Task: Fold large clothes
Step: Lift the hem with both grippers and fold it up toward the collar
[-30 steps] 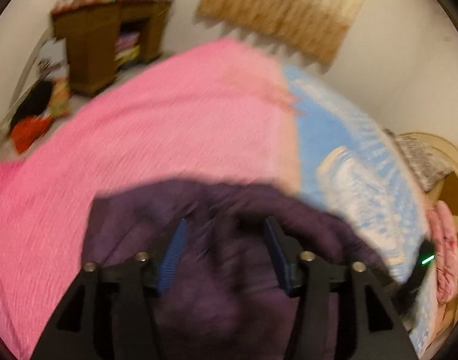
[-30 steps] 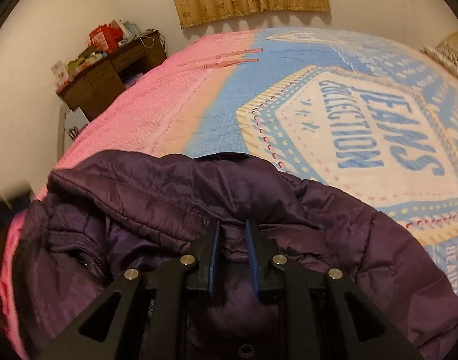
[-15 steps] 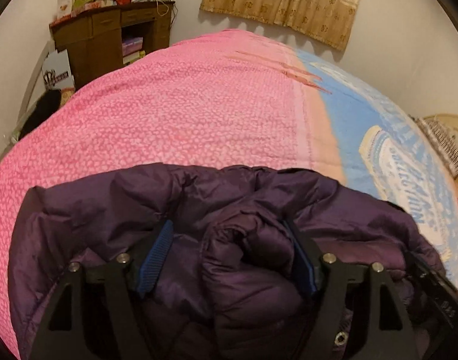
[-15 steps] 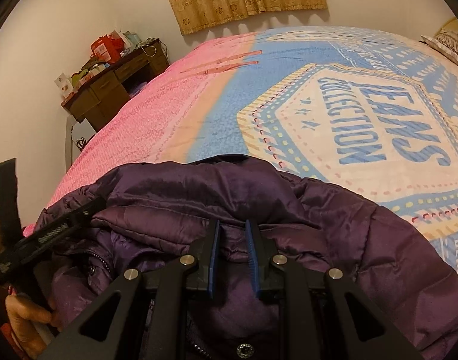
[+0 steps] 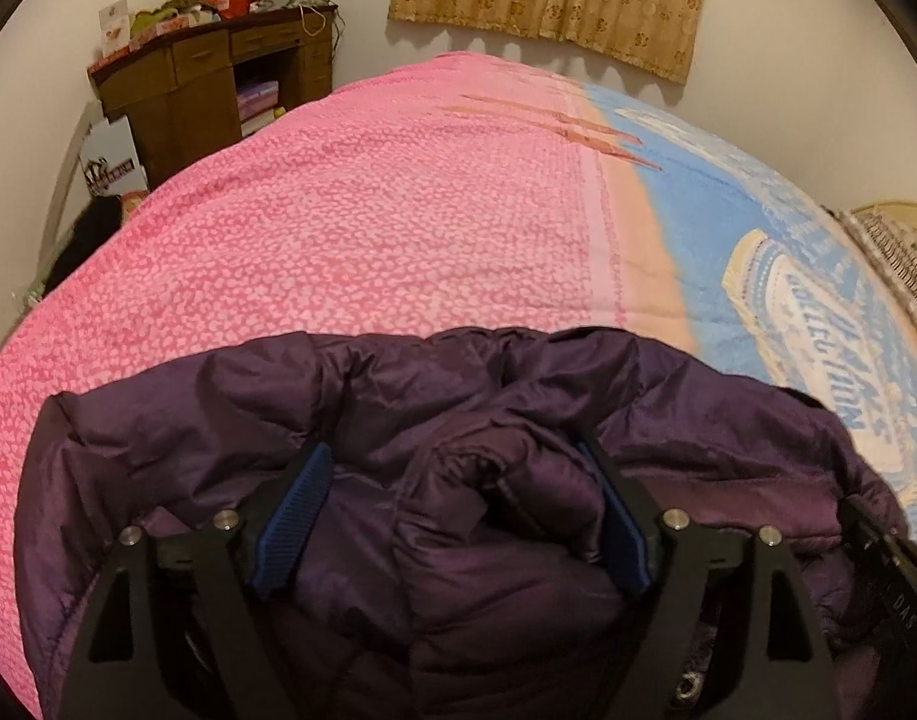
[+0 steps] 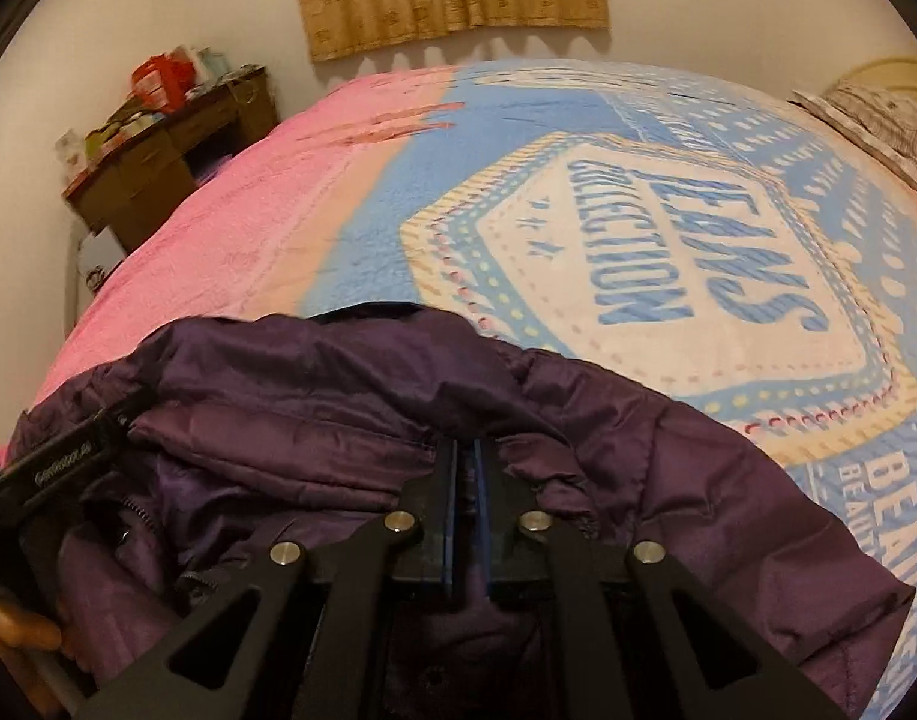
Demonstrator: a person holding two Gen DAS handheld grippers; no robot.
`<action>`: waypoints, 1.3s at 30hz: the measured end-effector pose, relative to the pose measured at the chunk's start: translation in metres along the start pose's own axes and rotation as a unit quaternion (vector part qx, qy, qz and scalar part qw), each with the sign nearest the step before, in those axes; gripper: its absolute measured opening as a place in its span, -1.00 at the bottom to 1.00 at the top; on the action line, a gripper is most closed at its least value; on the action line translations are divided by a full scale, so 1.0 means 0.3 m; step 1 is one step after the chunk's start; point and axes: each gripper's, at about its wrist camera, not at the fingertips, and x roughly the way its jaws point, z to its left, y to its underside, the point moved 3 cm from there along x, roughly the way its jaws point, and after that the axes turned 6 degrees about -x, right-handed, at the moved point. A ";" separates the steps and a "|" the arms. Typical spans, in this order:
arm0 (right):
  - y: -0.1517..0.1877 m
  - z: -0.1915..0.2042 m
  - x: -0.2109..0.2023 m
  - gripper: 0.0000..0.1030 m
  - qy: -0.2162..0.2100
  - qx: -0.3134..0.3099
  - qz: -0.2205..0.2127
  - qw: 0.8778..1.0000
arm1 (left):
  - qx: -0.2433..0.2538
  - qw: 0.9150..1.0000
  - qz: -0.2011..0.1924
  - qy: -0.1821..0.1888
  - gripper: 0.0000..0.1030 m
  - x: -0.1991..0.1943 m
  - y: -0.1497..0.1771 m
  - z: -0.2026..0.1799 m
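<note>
free: bedspread (image 5: 398, 252) beyond jacket (image 5: 458, 396) | blocked: desk (image 5: 176, 96) far left

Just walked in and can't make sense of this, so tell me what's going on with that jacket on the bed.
A person is folding a purple puffy jacket on a bed with a pink and blue bedspread, using a hand-held claw in each hand. The right claw is shut on a fold of the jacket near its edge. The left claw is opening, with a bunched fold of the jacket between its fingers. The jacket lies crumpled, not yet folded flat.
</note>
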 end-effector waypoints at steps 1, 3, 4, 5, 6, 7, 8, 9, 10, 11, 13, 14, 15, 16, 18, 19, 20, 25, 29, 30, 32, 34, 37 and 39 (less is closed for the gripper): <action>0.004 -0.015 -0.024 -0.88 -0.019 0.009 0.004 1.000 | -0.006 1.000 0.013 0.020 0.63 -0.025 -0.008 0.015; 0.043 -0.063 -0.179 -0.87 -0.069 0.043 -0.040 0.996 | -0.014 0.998 0.032 0.056 0.63 -0.101 -0.019 0.038; 0.066 -0.076 -0.257 -0.86 -0.084 0.042 -0.067 0.993 | -0.019 0.996 0.023 0.085 0.63 -0.178 -0.026 0.061; 0.103 -0.093 -0.357 -0.82 -0.095 0.031 -0.093 0.991 | -0.018 0.995 0.002 0.103 0.63 -0.261 -0.028 0.085; 0.147 -0.113 -0.450 -0.61 -0.098 0.019 -0.108 0.989 | -0.006 0.993 -0.023 0.115 0.63 -0.353 -0.023 0.108; 0.196 -0.138 -0.537 -0.19 -0.095 0.013 -0.118 0.988 | 0.017 0.991 -0.054 0.121 0.71 -0.472 -0.002 0.145; 0.258 -0.171 -0.631 0.07 -0.091 0.014 -0.129 0.987 | 0.036 0.989 -0.076 0.118 0.84 -0.560 0.026 0.177; 0.330 -0.208 -0.728 0.50 -0.089 0.019 -0.145 0.985 | 0.052 0.987 -0.095 0.115 0.90 -0.638 0.064 0.212; 0.388 -0.235 -0.800 0.63 -0.086 0.023 -0.159 0.983 | 0.071 0.985 -0.112 0.115 0.97 -0.715 0.115 0.250; 0.470 -0.268 -0.892 0.64 -0.081 0.024 -0.175 0.981 | 0.082 0.983 -0.119 0.116 1.00 -0.762 0.152 0.278; 0.598 -0.302 -1.001 0.64 -0.081 0.024 -0.174 0.981 | 0.099 0.981 -0.123 0.113 1.00 -0.867 0.281 0.380; 0.673 -0.315 -1.040 0.64 -0.085 0.028 -0.164 0.982 | 0.097 0.982 -0.119 0.106 1.00 -0.890 0.331 0.422; 0.739 -0.321 -1.063 0.64 -0.090 0.032 -0.149 0.984 | 0.090 0.984 -0.114 0.100 1.00 -0.902 0.367 0.456; 0.799 -0.323 -1.072 0.64 -0.096 0.035 -0.128 0.986 | 0.076 0.987 -0.106 0.093 1.00 -0.916 0.425 0.510; 0.911 -0.303 -1.065 0.64 -0.108 0.031 -0.081 0.990 | 0.042 0.991 -0.087 0.090 1.00 -0.922 0.509 0.588; 0.951 -0.287 -1.056 0.64 -0.112 0.026 -0.067 0.991 | 0.021 0.992 -0.076 0.094 1.00 -0.921 0.556 0.628; 0.991 -0.266 -1.042 0.64 -0.123 0.022 -0.054 0.991 | 0.005 0.993 -0.067 0.101 1.00 -0.923 0.595 0.650; 1.095 -0.154 -0.977 0.63 -0.163 -0.004 -0.013 0.987 | 0.004 0.990 -0.039 0.138 0.99 -0.921 0.758 0.620; 1.184 -0.106 -0.919 0.61 -0.170 -0.008 0.024 0.985 | 0.027 0.990 -0.015 0.136 0.97 -0.912 0.858 0.614; 1.213 -0.106 -0.910 0.54 -0.176 0.000 0.032 0.984 | 0.027 0.990 -0.012 0.137 0.95 -0.911 0.883 0.621; 1.270 -0.088 -0.904 0.47 -0.188 0.010 0.040 0.981 | 0.036 0.990 -0.025 0.135 0.87 -0.922 0.905 0.620; 1.303 -0.064 -0.901 0.46 -0.186 0.005 0.050 0.981 | 0.040 0.990 -0.017 0.135 0.78 -0.914 0.908 0.605; 1.353 -0.030 -0.887 0.44 -0.200 -0.001 0.075 0.977 | 0.048 0.987 -0.009 0.154 0.71 -0.916 0.919 0.586; 1.371 -0.018 -0.877 0.44 -0.204 -0.007 0.080 0.976 | 0.064 0.987 -0.009 0.149 0.71 -0.913 0.935 0.574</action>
